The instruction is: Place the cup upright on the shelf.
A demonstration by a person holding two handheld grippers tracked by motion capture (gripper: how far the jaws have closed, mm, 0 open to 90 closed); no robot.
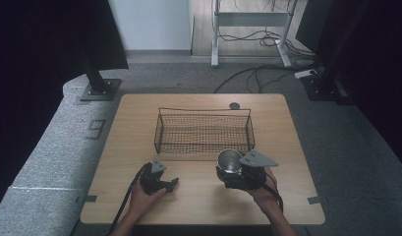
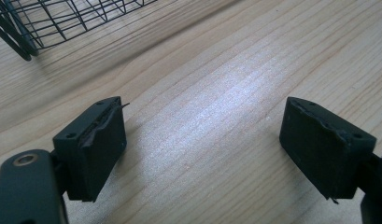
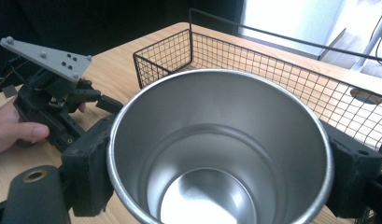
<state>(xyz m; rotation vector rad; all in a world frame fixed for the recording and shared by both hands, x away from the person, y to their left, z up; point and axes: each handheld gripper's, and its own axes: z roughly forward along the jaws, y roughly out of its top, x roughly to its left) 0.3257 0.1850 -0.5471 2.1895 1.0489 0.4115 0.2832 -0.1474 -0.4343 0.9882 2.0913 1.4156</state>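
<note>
On the near half of the wooden table (image 1: 287, 196) the right hand-held gripper (image 1: 231, 173) is clamped on a shiny steel cup (image 1: 229, 161), one jaw pressed to each side of it; the cup stands upright with its mouth open to the top, and in the right gripper view you look straight down into it (image 3: 216, 154) and it looks empty inside; a hand (image 1: 263, 192) comes in from the bottom edge holding that gripper, grey three-cornered plate on top.

Just behind the cup sits a black wire basket (image 1: 204, 129), long side facing the person, near the cup but I can't tell if they touch; looks like nothing in it either; the basket's corner (image 2: 20, 28) also pokes into the top left of the left gripper view.

Off to the left, the left hand-held gripper (image 1: 170, 185) is low over the table with its jaws spread wide apart; bare wood between them in its own view (image 2: 202, 144), nothing gripped; the other hand (image 1: 142, 196) holds it, well apart from the cup; small dark round spot (image 1: 234, 105) on the table behind the basket.
</note>
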